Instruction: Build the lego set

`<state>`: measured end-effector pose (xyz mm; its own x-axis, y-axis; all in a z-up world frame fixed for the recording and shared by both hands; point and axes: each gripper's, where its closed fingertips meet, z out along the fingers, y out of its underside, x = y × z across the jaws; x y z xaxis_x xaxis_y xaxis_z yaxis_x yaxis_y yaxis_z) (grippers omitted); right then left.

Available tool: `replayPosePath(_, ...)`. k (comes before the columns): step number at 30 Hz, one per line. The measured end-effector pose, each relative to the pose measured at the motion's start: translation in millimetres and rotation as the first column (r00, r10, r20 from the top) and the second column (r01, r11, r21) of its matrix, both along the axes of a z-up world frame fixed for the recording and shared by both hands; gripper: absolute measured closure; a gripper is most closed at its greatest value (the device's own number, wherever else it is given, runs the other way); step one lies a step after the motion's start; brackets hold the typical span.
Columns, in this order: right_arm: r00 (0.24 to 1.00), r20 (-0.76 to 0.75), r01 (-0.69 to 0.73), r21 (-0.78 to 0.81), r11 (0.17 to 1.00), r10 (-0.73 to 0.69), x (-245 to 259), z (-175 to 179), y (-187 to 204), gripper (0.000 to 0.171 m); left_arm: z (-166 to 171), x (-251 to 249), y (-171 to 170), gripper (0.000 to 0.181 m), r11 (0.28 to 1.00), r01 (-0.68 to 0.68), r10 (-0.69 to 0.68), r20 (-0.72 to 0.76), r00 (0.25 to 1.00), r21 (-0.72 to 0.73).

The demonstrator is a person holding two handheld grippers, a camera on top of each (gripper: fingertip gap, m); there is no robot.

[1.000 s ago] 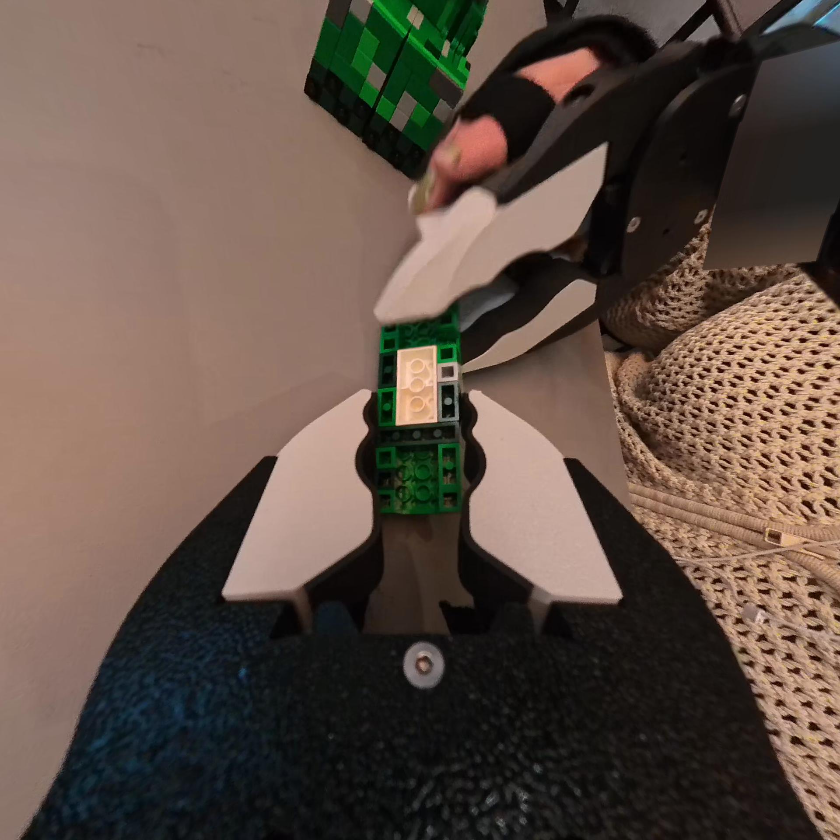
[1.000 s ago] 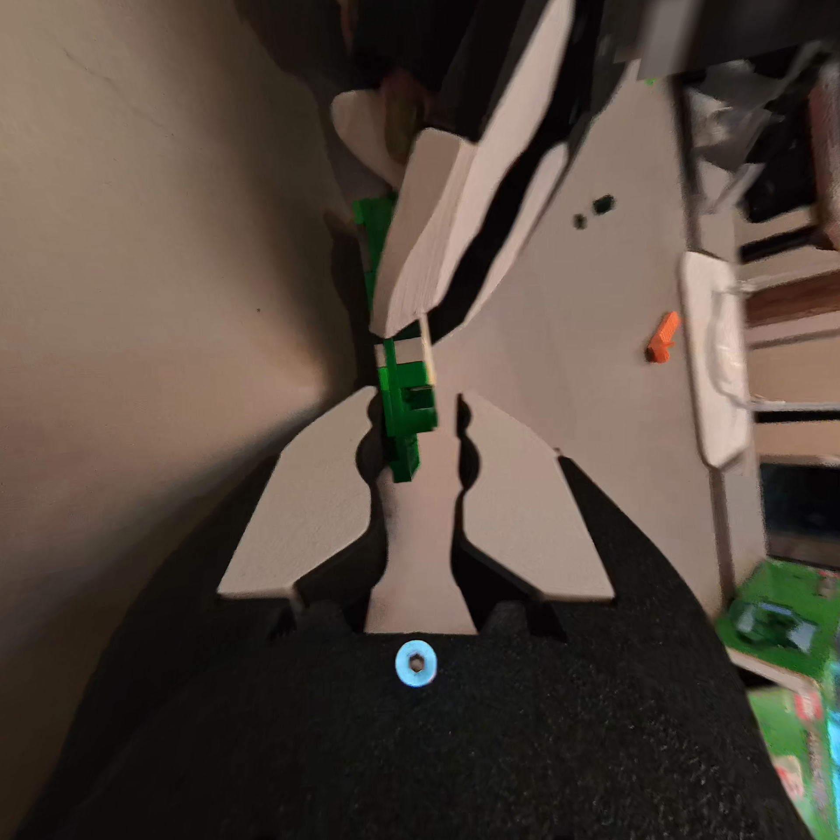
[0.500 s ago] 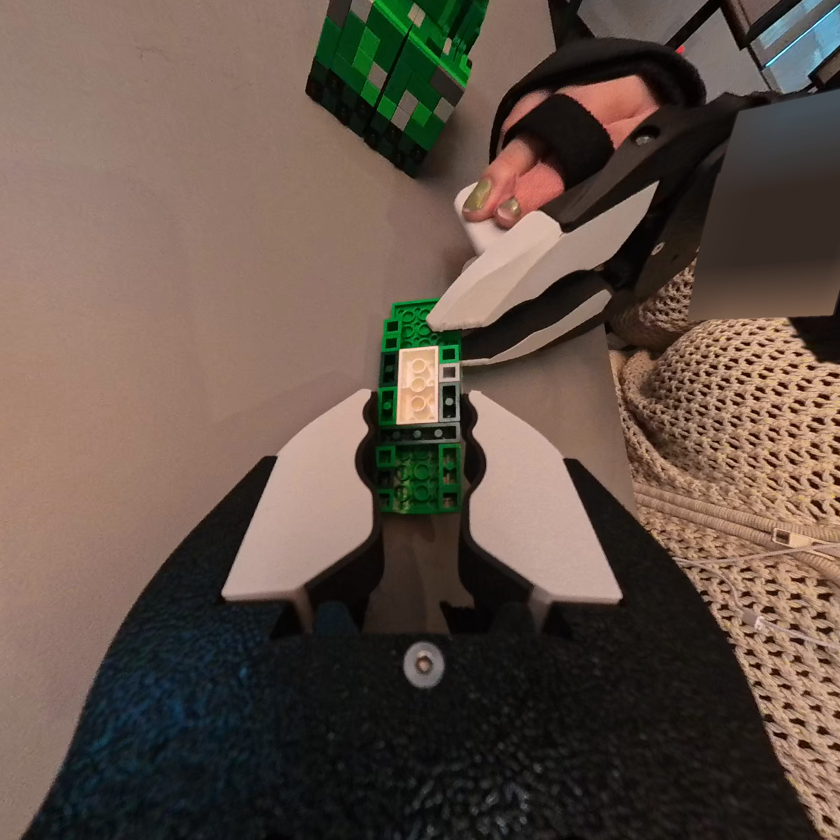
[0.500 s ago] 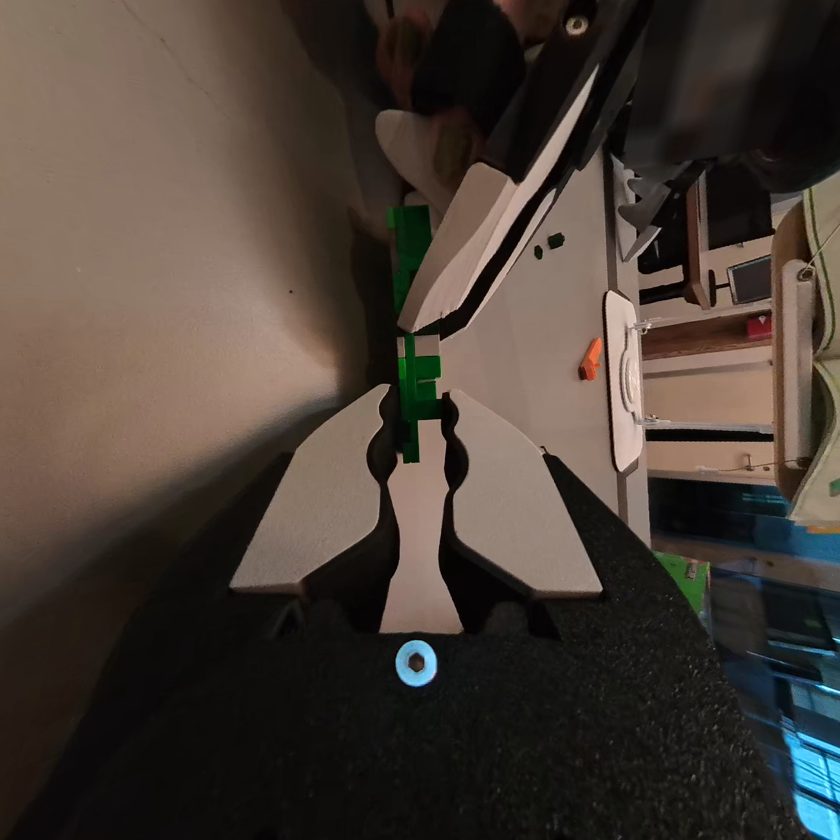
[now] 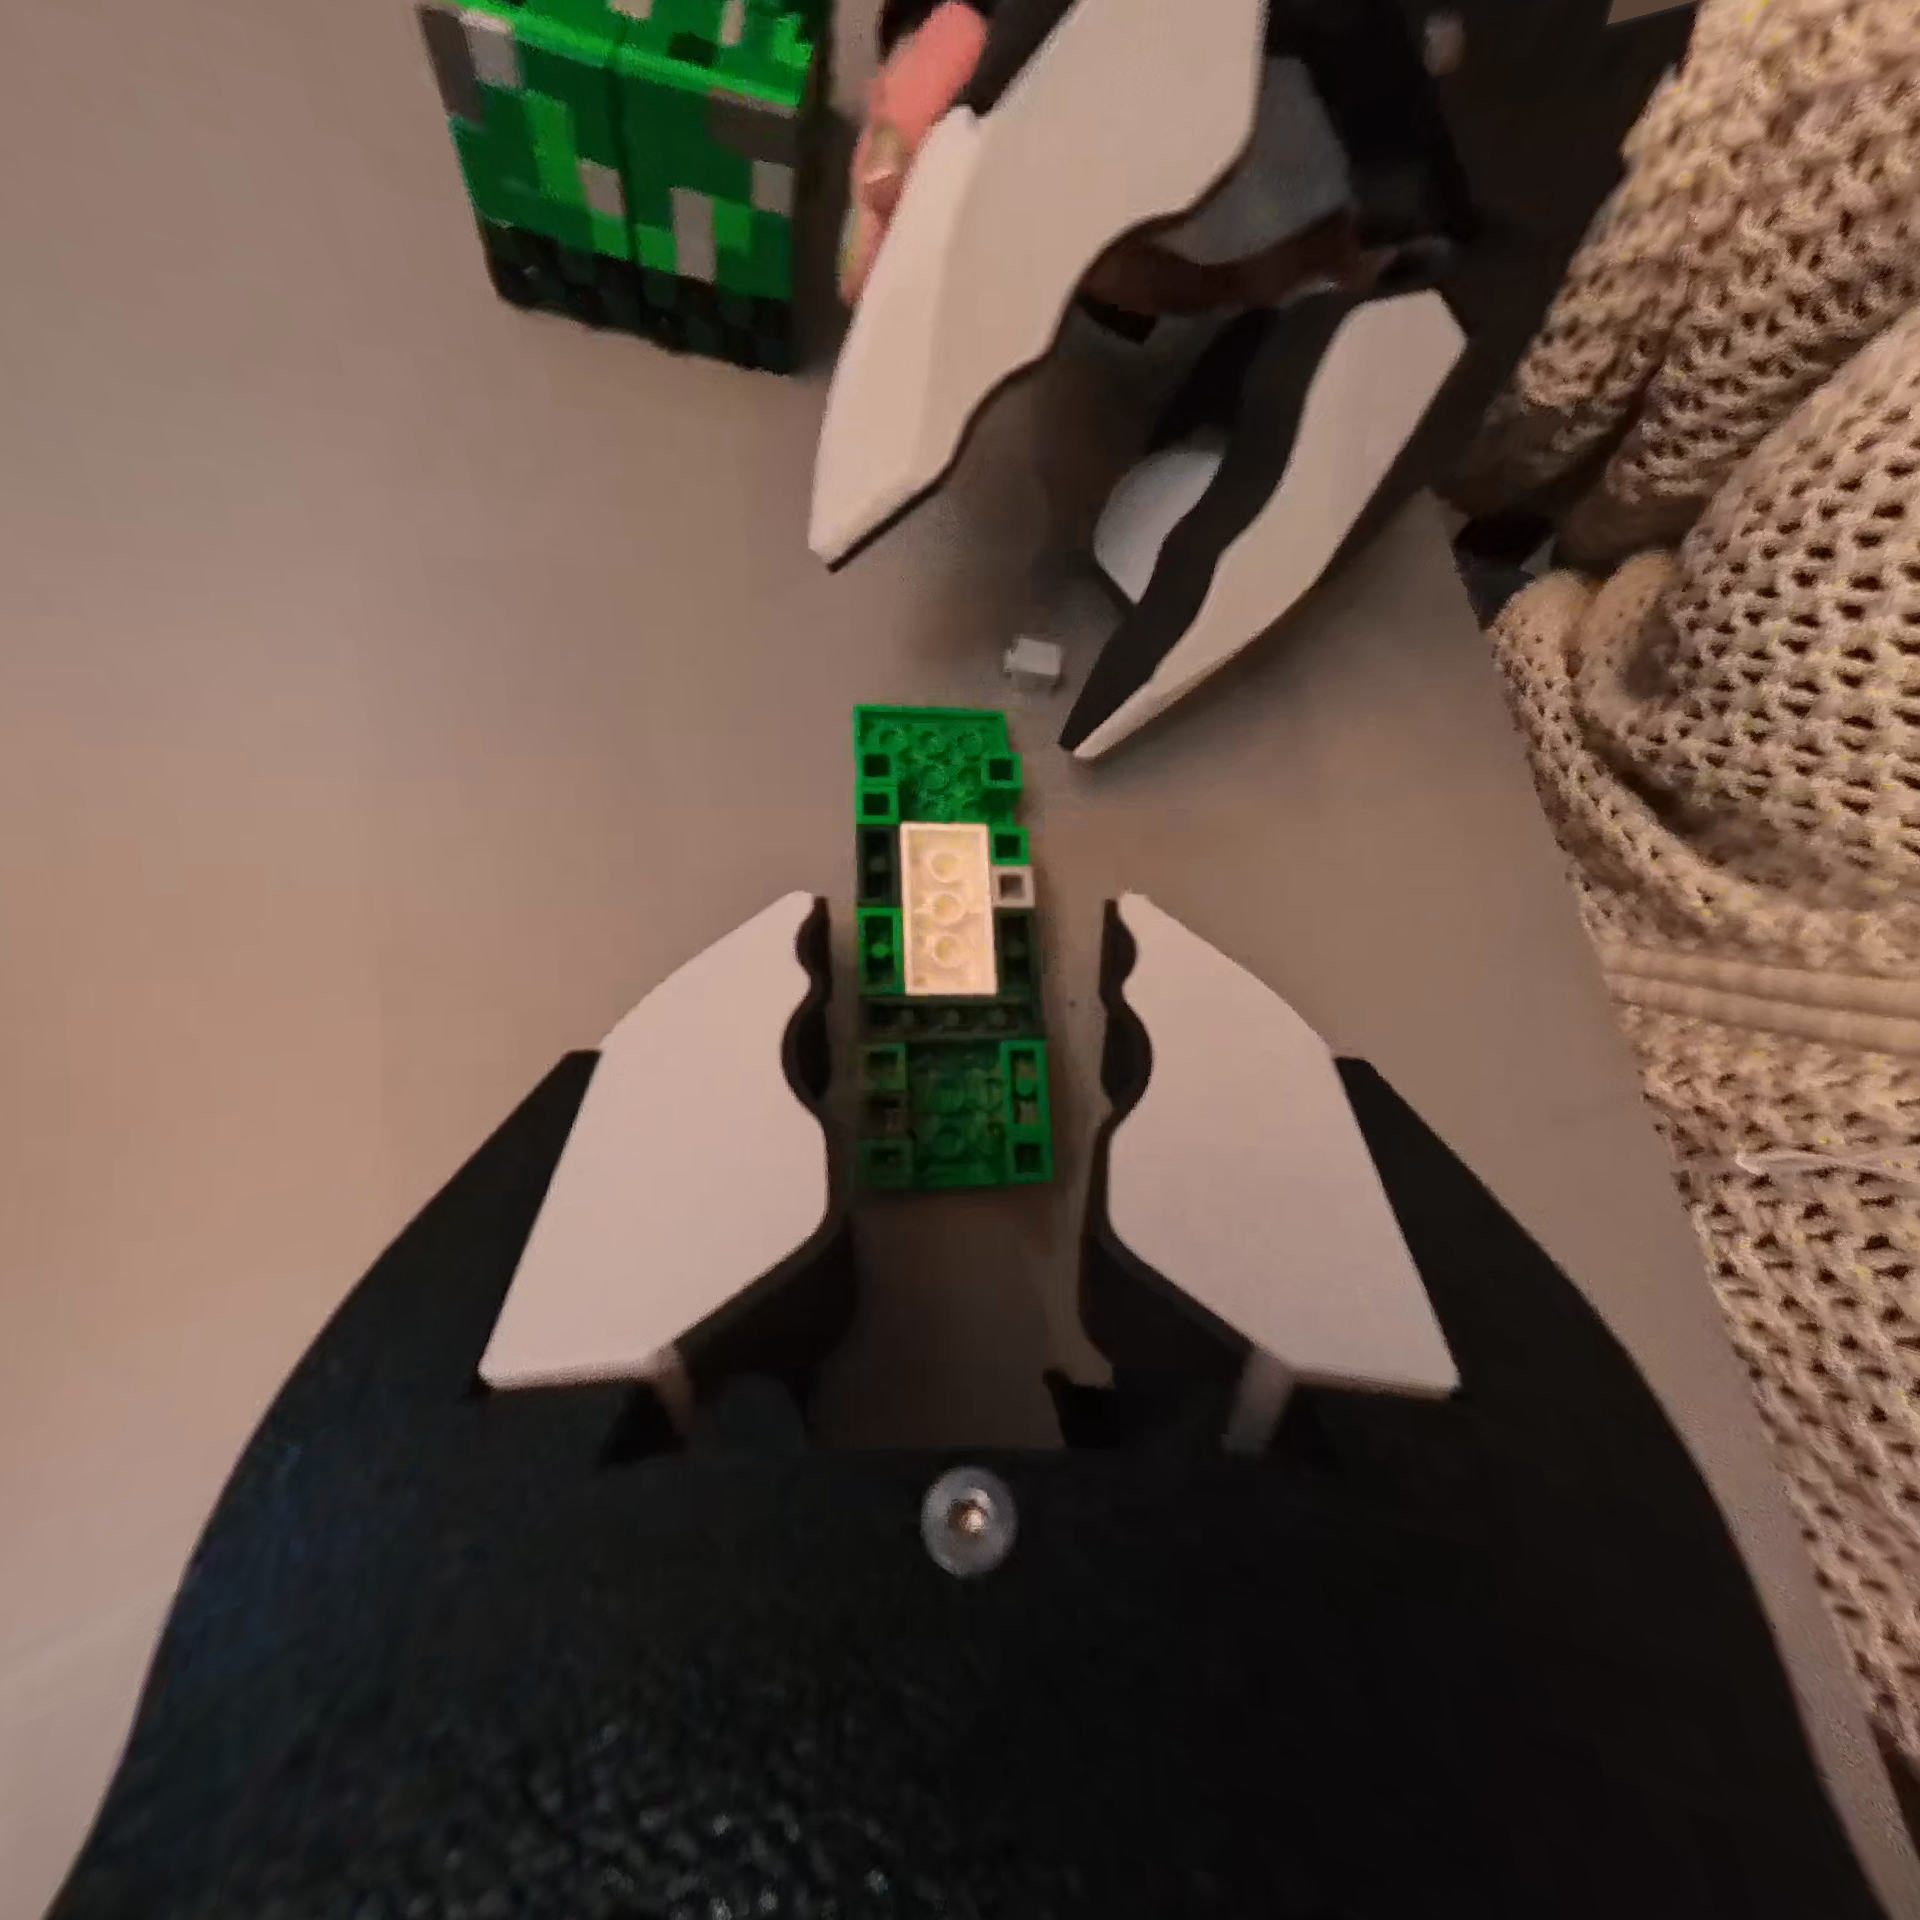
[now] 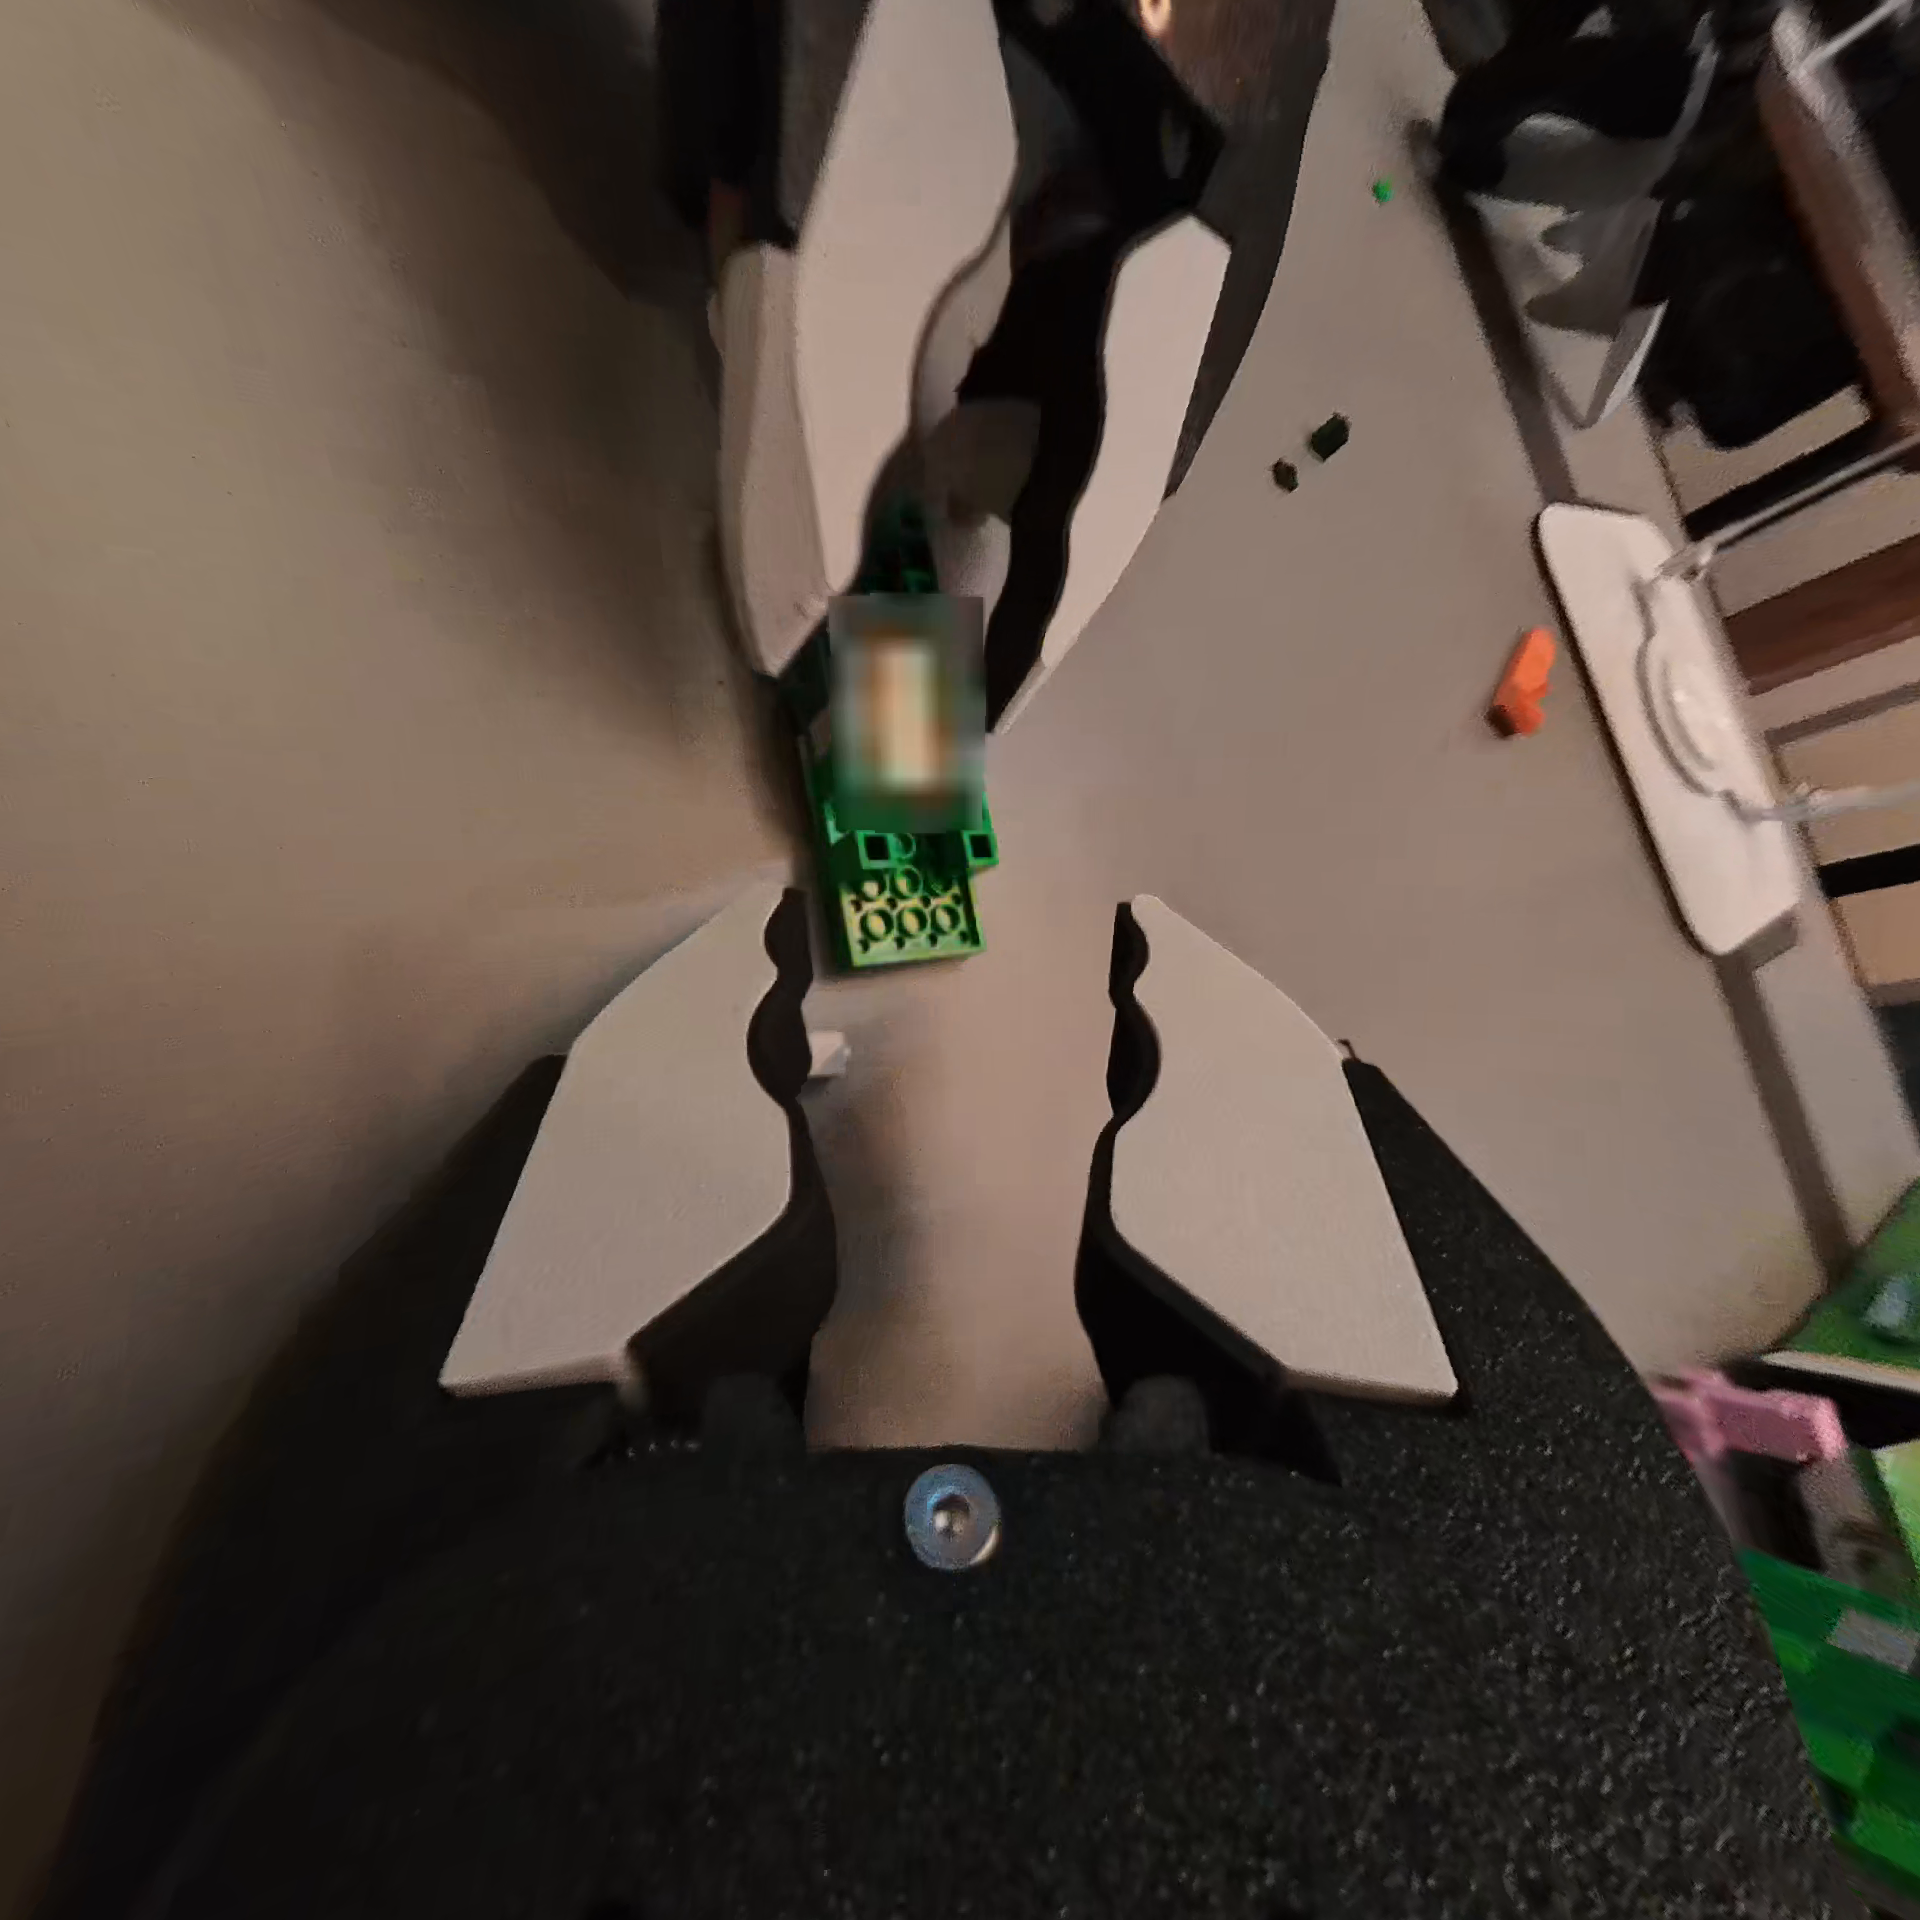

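Both grippers are standing released, jaws parted and gripping nothing. Left gripper (image 5: 961, 914) is straddling the near half of the green brick assembly (image 5: 951, 956), which is lying flat on the grey worktop (image 5: 364, 727) with its hollow underside up and a white plate (image 5: 948, 909) pressed into the middle — likely turned over so pieces can be fitted from below. Right gripper (image 5: 945, 655) is hanging over the far end, tips just beyond the assembly. A loose grey stud (image 5: 1034, 662) is sitting just beside its lower fingertip — probably the next piece. Far left, the finished green block figure (image 5: 634, 177) is standing well apart, out of harm's way.
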<state>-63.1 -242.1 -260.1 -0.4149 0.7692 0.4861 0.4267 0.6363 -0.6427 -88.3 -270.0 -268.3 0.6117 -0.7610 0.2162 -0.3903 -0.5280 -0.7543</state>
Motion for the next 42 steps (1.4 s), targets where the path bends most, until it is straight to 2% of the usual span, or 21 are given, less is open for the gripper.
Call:
replayPosePath(3, 0.999, 0.036, -0.005, -0.070, 0.998, 0.007, 10, -3, -4, 0.117, 9, 4, -8, 0.116, 0.991, 0.079, -0.075, -0.043, 0.996, 0.107)
replayPosePath(6, 0.997, 0.052, -0.042, -0.132, 0.990, 0.049, 16, -4, -15, 0.120, 18, 4, -18, 0.117, 0.956, 0.156, -0.133, -0.106, 0.985, 0.249)
replayPosePath(10, 0.997, 0.020, -0.073, -0.239, 0.968, 0.080, 2, 7, -23, 0.136, 20, -8, -20, 0.143, 0.923, 0.150, -0.095, -0.168, 0.981, 0.354)
replayPosePath(11, 0.998, 0.002, -0.058, -0.264, 0.963, 0.061, -5, 11, -20, 0.146, 21, -12, -18, 0.151, 0.928, 0.119, -0.070, -0.149, 0.986, 0.353)
replayPosePath(13, 1.000, -0.020, -0.009, -0.296, 0.955, 0.004, -18, 19, -9, 0.171, 22, -21, -11, 0.179, 0.935, 0.039, 0.005, -0.124, 0.992, 0.353)
replayPosePath(15, 1.000, 0.005, 0.011, -0.330, 0.944, -0.010, -28, 20, -7, 0.171, 22, -28, -6, 0.181, 0.936, -0.008, 0.058, -0.131, 0.990, 0.351)
replayPosePath(21, 0.994, 0.097, -0.009, -0.410, 0.912, 0.054, -40, 6, -16, 0.171, 14, -28, -3, 0.181, 0.960, -0.041, 0.072, -0.105, 0.992, 0.276)
replayPosePath(27, 0.996, 0.039, -0.056, -0.406, 0.912, 0.078, -34, 12, -17, 0.171, 16, -22, -8, 0.181, 0.972, -0.020, 0.027, -0.030, 0.999, 0.232)
replayPosePath(28, 0.996, 0.020, -0.068, -0.405, 0.912, 0.083, -31, 14, -17, 0.171, 15, -22, -10, 0.145, 0.977, -0.010, 0.018, -0.036, 0.999, 0.212)
replayPosePath(29, 0.996, 0.001, -0.085, -0.402, 0.912, 0.093, -27, 16, -17, 0.171, 12, -21, -12, 0.130, 0.982, 0.001, 0.007, -0.044, 0.999, 0.189)
replayPosePath(31, 0.992, -0.026, -0.121, -0.397, 0.910, 0.121, -21, 17, -19, 0.165, 8, -18, -16, 0.120, 0.985, 0.031, -0.020, -0.064, 0.998, 0.170)
replayPosePath(33, 0.991, -0.022, -0.130, -0.374, 0.918, 0.132, -17, 14, -20, 0.152, -1, -20, -16, 0.122, 0.986, 0.038, -0.015, -0.136, 0.991, 0.163)
replayPosePath(36, 0.989, -0.020, -0.147, -0.278, 0.949, 0.148, -16, 10, -20, 0.131, -12, -25, -14, 0.133, 0.987, 0.033, 0.005, -0.241, 0.971, 0.156)
replayPosePath(38, 0.985, -0.026, -0.170, -0.190, 0.967, 0.168, -17, 7, -23, 0.126, -15, -26, -12, 0.146, 0.989, 0.002, 0.037, -0.263, 0.964, 0.146)
replayPosePath(42, 0.986, -0.032, -0.162, 0.078, 0.984, 0.165, -24, 0, -26, 0.123, -14, -28, -7, 0.147, 0.990, -0.100, 0.121, -0.236, 0.964, 0.098)
